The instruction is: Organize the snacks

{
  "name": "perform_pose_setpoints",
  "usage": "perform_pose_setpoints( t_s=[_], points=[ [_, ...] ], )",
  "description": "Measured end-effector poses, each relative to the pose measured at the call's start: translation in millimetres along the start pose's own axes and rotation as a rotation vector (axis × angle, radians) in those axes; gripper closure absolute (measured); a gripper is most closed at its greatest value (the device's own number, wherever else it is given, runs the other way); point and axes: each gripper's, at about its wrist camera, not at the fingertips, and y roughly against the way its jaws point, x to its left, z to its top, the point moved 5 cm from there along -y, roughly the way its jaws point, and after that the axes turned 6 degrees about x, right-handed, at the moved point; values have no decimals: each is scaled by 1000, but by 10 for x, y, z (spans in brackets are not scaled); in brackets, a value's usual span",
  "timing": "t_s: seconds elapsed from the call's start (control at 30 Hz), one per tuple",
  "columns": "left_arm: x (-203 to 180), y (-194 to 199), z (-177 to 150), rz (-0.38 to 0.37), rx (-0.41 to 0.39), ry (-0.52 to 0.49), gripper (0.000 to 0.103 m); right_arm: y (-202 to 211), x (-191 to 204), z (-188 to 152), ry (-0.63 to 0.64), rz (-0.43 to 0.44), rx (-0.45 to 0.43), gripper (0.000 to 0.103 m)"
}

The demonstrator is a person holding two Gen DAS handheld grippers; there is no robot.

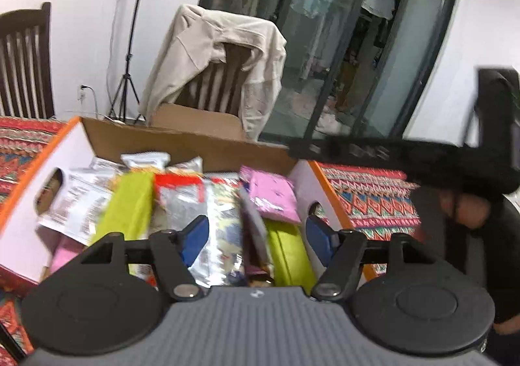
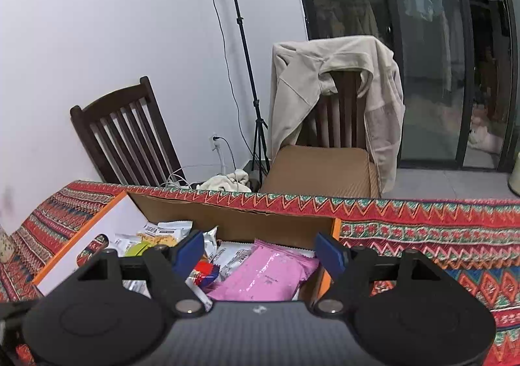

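An open cardboard box point(image 1: 29, 190) with orange edges and white walls holds several snack packets standing in rows. Among them are a lime-green packet point(image 1: 130, 203), a silver packet with a red top point(image 1: 180, 200) and a pink packet point(image 1: 276, 195). My left gripper point(image 1: 258, 237) is open and empty, hovering just above the packets. The right gripper shows as a blurred black shape point(image 1: 422, 158) at the right. In the right wrist view, my right gripper point(image 2: 260, 252) is open and empty above the box point(image 2: 107, 223), over the pink packet point(image 2: 266, 271).
The box sits on a table with a red patterned cloth point(image 2: 422, 229). Behind it stand a dark wooden chair point(image 2: 123, 135), a chair draped with a beige jacket point(image 2: 331, 86), and a black tripod point(image 2: 250, 73). Glass doors point(image 2: 422, 57) are at the right.
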Motion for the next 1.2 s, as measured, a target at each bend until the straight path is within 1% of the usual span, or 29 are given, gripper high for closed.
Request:
perform_pose_setpoints(
  t_s=[0.03, 0.17, 0.23, 0.3, 0.37, 0.4, 0.43, 0.5, 0.6, 0.7, 0.83, 1.0, 1.1, 1.2],
  points=[
    [24, 65, 27, 8, -8, -1, 32, 38, 10, 16, 8, -5, -1, 28],
    [65, 419, 142, 34, -41, -20, 28, 318, 109, 73, 52, -50, 2, 28],
    [74, 644, 206, 47, -63, -38, 22, 484, 162, 106, 71, -64, 1, 28],
    [93, 898, 272, 52, -83, -41, 21, 713, 227, 133, 90, -77, -9, 26],
    [111, 1135, 332, 51, -99, -38, 20, 960, 282, 151, 98, -82, -23, 22],
    [122, 1287, 361, 54, -113, -36, 19, 1098, 304, 161, 100, -85, -31, 21],
    [117, 1418, 384, 57, -124, -42, 15, 1234, 326, 168, 105, -89, -37, 21],
    [86, 1706, 419, 60, -147, -88, 10, 1501, 372, 179, 115, -99, -48, 21],
    [56, 2104, 447, 100, -187, -114, 7, 1888, 443, 178, 134, -119, -63, 20],
    [0, 2482, 445, 120, -231, -135, 3, 2291, 537, 166, 148, -136, -87, 12],
    [-107, 2934, 358, 118, -279, -163, 0, 2750, 693, 115, 166, -145, -116, 10],
    [-214, 3470, 120, 101, -326, -185, 0, 3246, 931, -62, 202, -151, -146, 7],
    [-243, 3780, -84, 97, -346, -199, 0, 3517, 1084, -254, 217, -140, -162, 6],
    [-231, 4047, -339, 105, -342, -190, 0, 3801, 1245, -514, 227, -132, -181, 4]
  ],
)
